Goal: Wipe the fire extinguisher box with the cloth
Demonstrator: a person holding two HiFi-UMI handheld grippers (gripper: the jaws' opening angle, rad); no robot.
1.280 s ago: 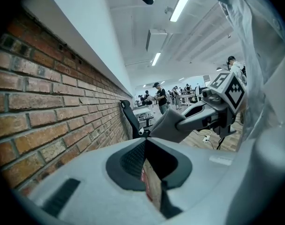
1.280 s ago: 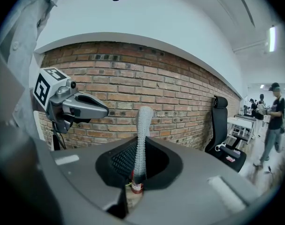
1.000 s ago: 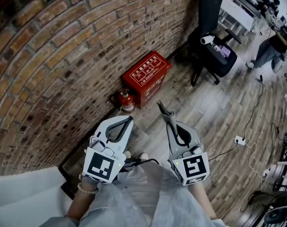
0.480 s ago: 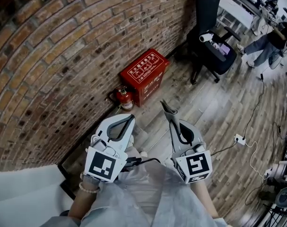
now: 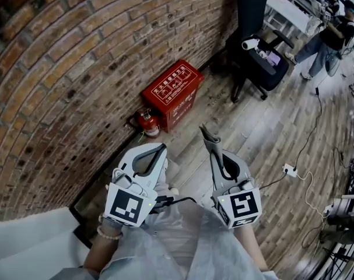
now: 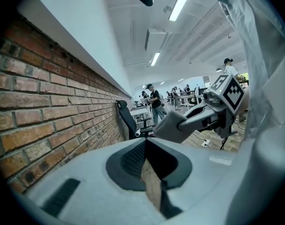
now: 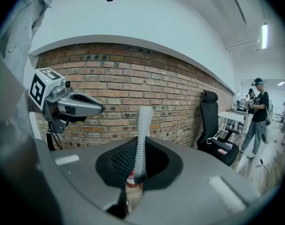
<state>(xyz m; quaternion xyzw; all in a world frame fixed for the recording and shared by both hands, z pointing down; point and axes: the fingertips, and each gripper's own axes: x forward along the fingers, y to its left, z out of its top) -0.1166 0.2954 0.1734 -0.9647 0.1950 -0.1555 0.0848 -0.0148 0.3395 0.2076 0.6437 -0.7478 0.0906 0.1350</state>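
The red fire extinguisher box (image 5: 172,92) stands on the wood floor against the brick wall, with white print on its lid. A small red extinguisher (image 5: 146,123) stands beside it and shows through the jaw gap (image 7: 131,180). My right gripper (image 5: 210,142) is held well short of the box, shut on a grey knitted cloth (image 7: 142,135) that sticks up past its tips (image 5: 206,133). My left gripper (image 5: 158,148) hangs level with it to the left, shut and holding nothing. Each gripper appears in the other's view: the right gripper (image 6: 173,126), the left gripper (image 7: 97,108).
A brick wall (image 5: 77,63) runs along the left. A black office chair (image 5: 255,51) stands beyond the box. A white power strip (image 5: 290,170) and cables lie on the floor at right. A person (image 5: 327,31) stands far right. A white surface (image 5: 25,244) is at lower left.
The view has drifted, so the box and extinguisher sit slightly further left. The person in the background has walked. Both grippers keep their pose, the right one a little lower.
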